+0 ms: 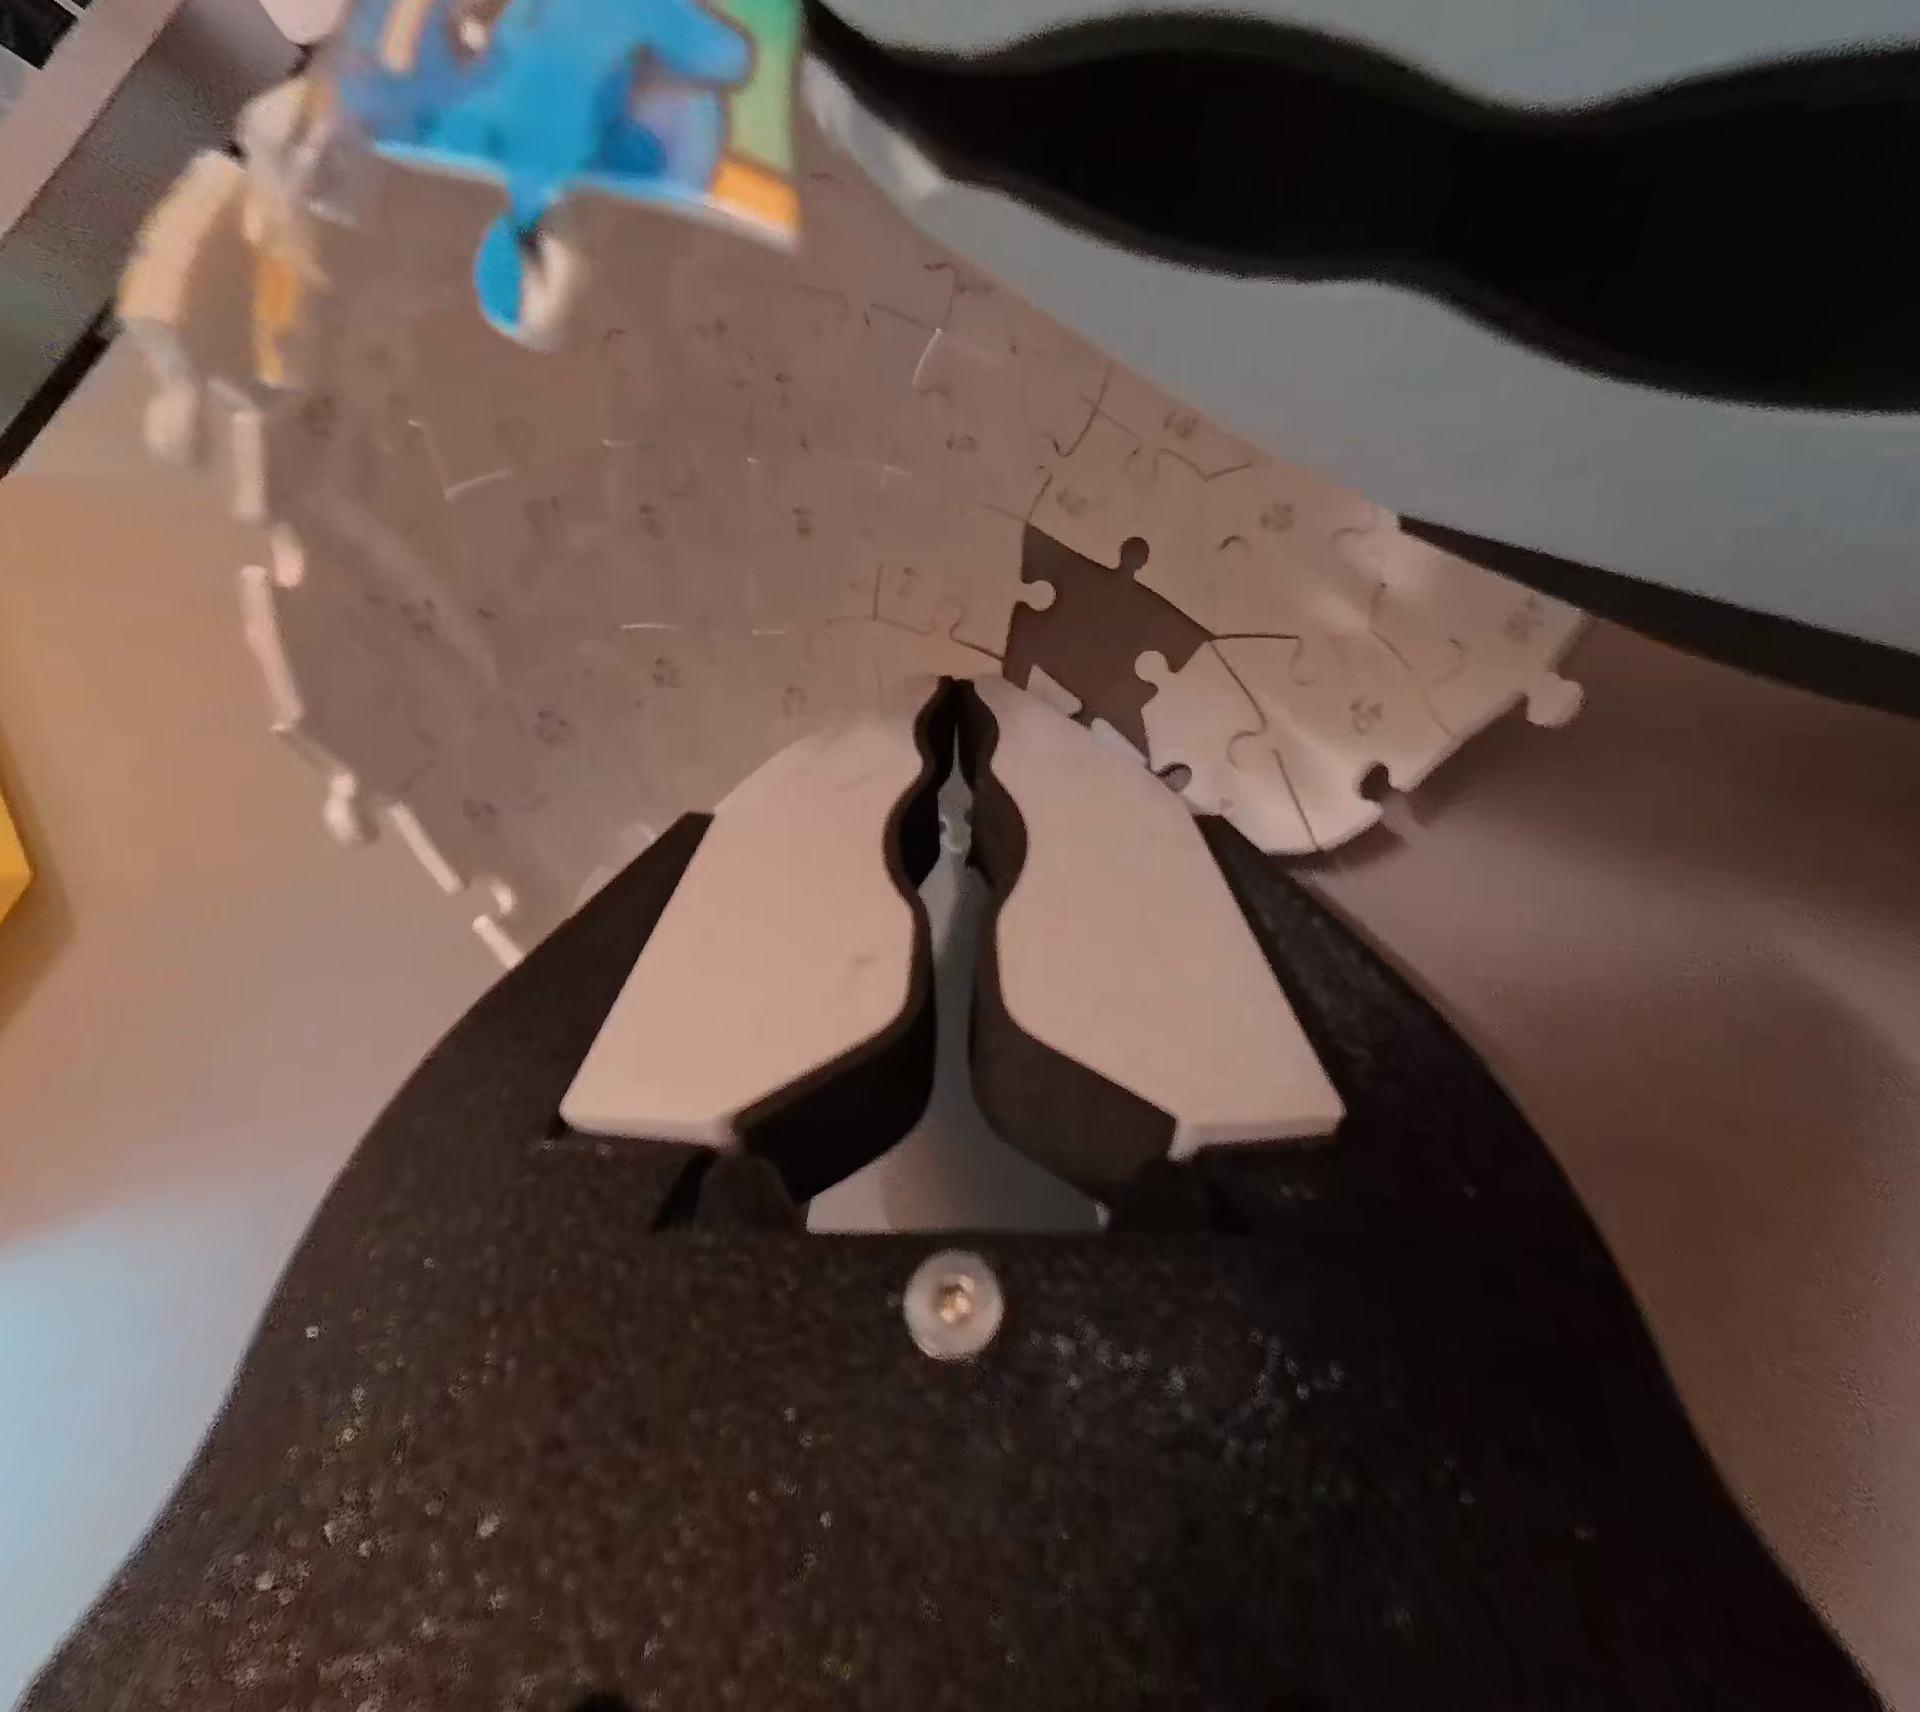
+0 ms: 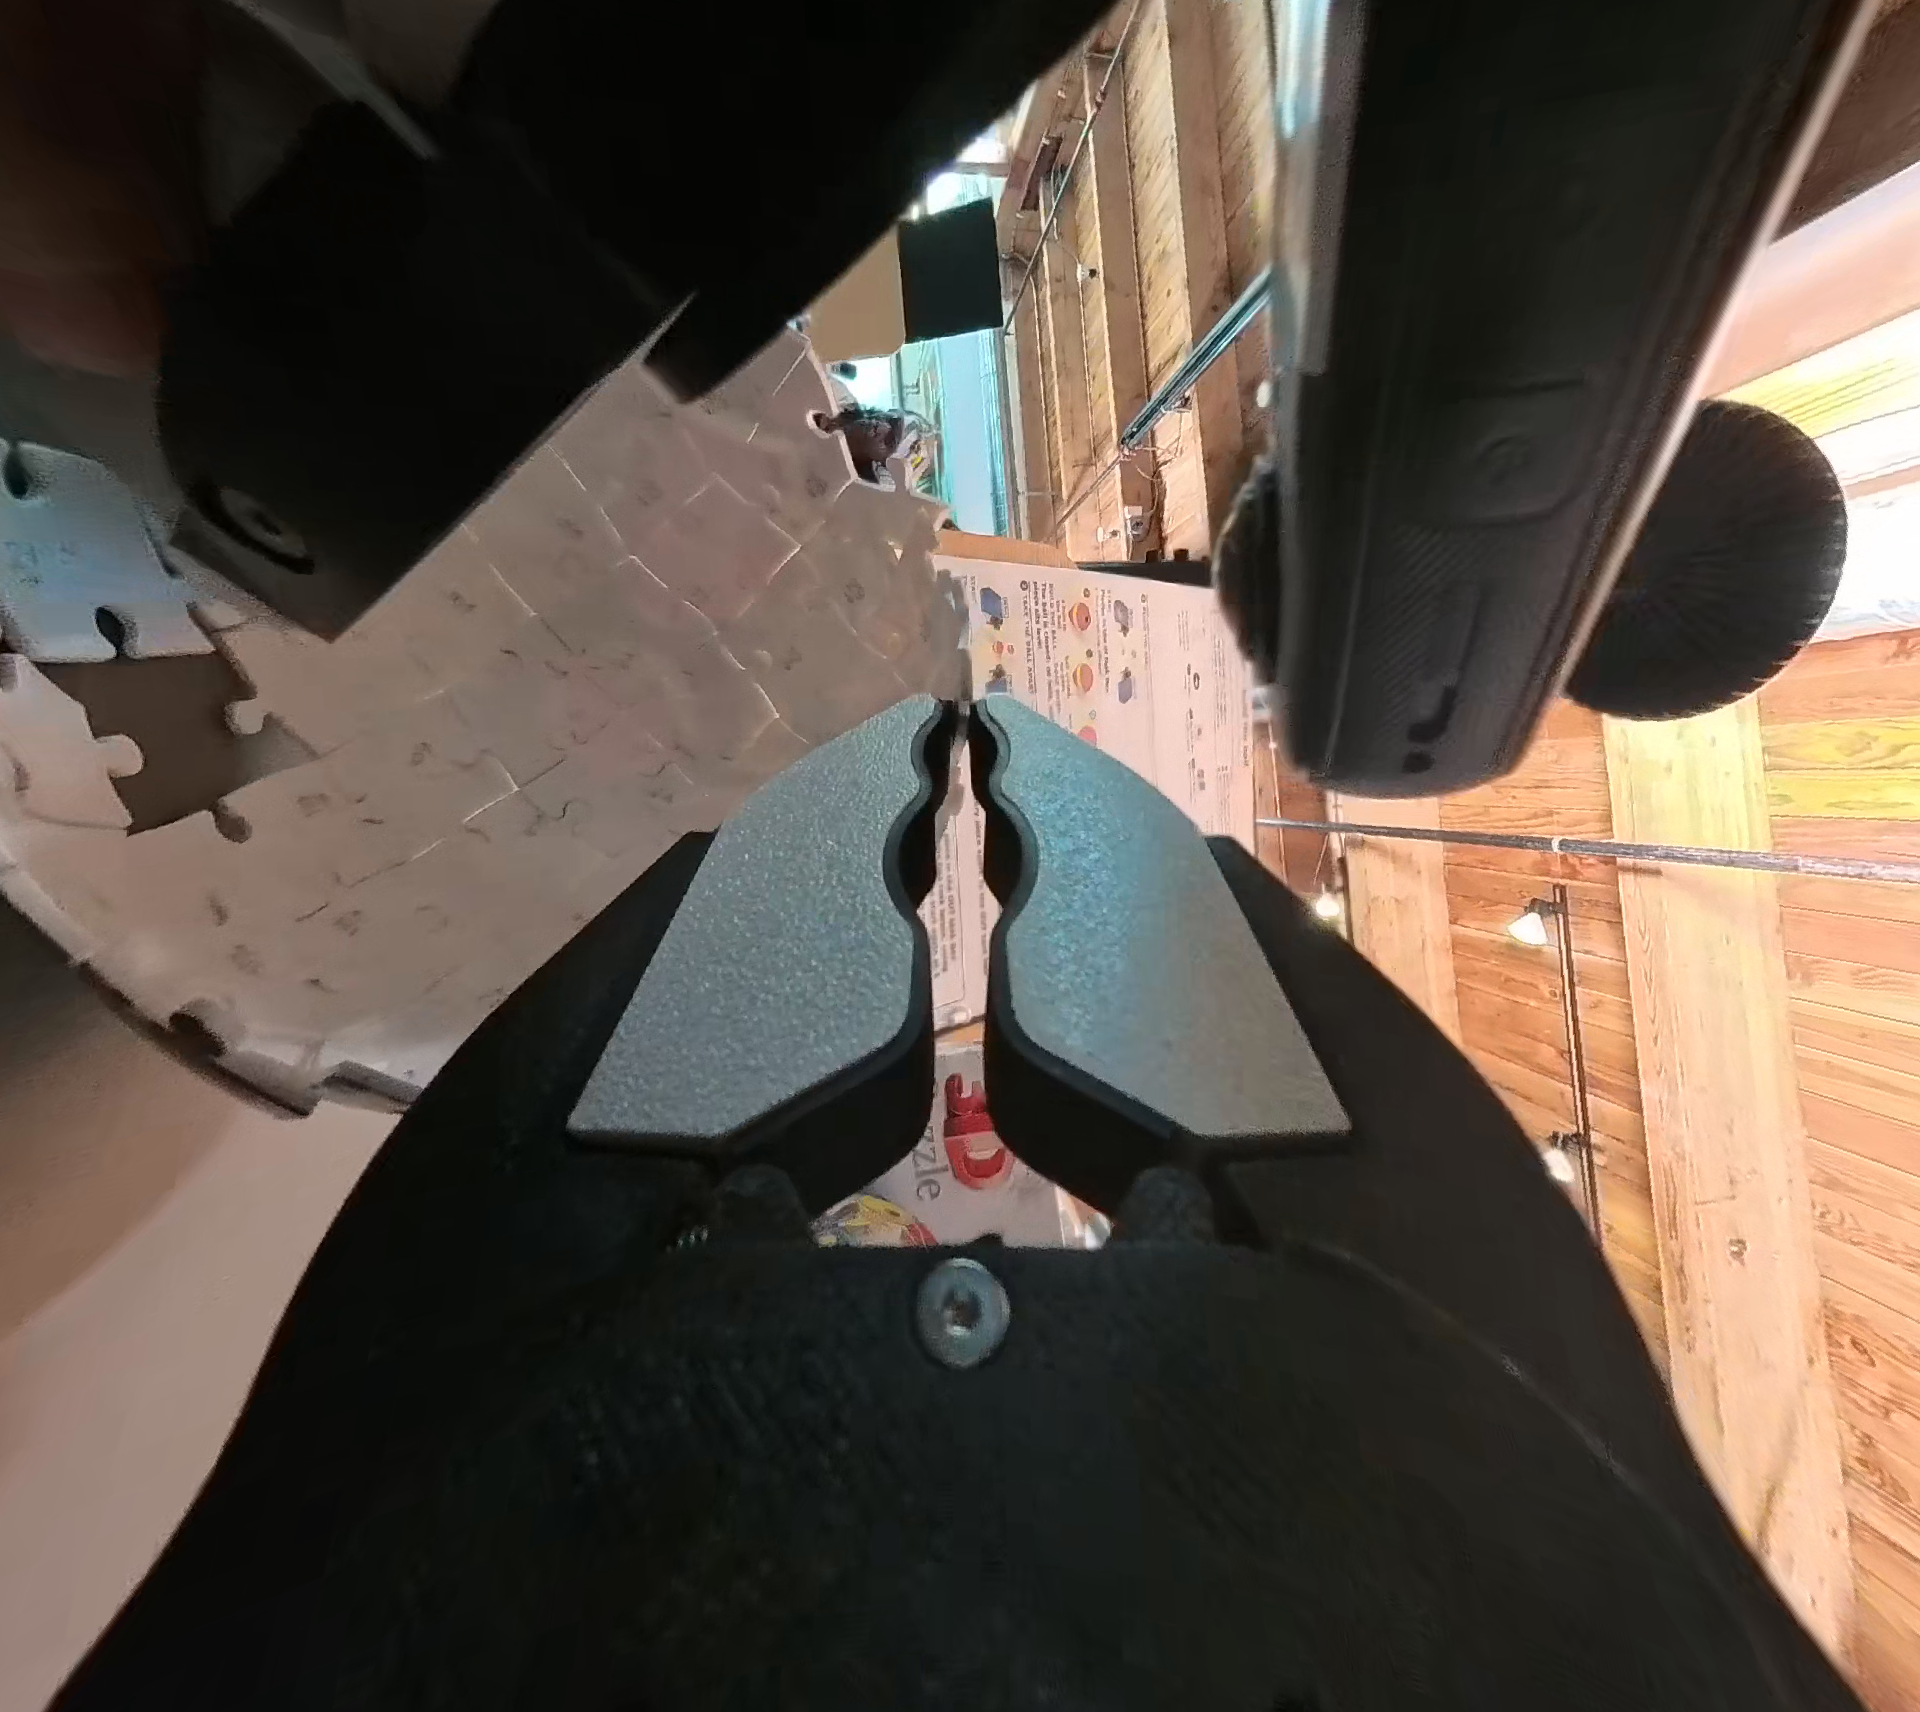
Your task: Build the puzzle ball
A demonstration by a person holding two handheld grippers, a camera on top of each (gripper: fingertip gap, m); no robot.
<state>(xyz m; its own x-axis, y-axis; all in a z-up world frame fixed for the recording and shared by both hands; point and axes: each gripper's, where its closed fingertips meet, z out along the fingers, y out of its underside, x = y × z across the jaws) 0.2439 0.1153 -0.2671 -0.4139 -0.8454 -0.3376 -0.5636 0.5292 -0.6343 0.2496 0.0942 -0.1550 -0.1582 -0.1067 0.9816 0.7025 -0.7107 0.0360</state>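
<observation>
left claw (image 1: 954, 706): fingers pinched together | right claw (image 2: 961, 717): fingers pinched together, camera view rolled sideways

Matt pale plastic puzzle shell (image 1: 665, 519), grainy black gripper body (image 1: 935, 1454), bare wood planking (image 2: 1662, 1091).

Setting: workshop or loft-style workspace, indoors. Evidence, right wrist view: exposed timber plank ceiling with beams (image 2: 1143, 135); wood-panelled wall (image 2: 1558, 987); metal conduit rods (image 2: 1558, 847) run along the boards; small spot lamps (image 2: 1527, 924) fixed to the wood; a dark panel (image 2: 951, 275) hanging farther off; a printed instruction sheet (image 2: 1143, 727). Left wrist view: plain pale bench (image 1: 156, 987), a yellow object (image 1: 12, 862) at its left edge
</observation>
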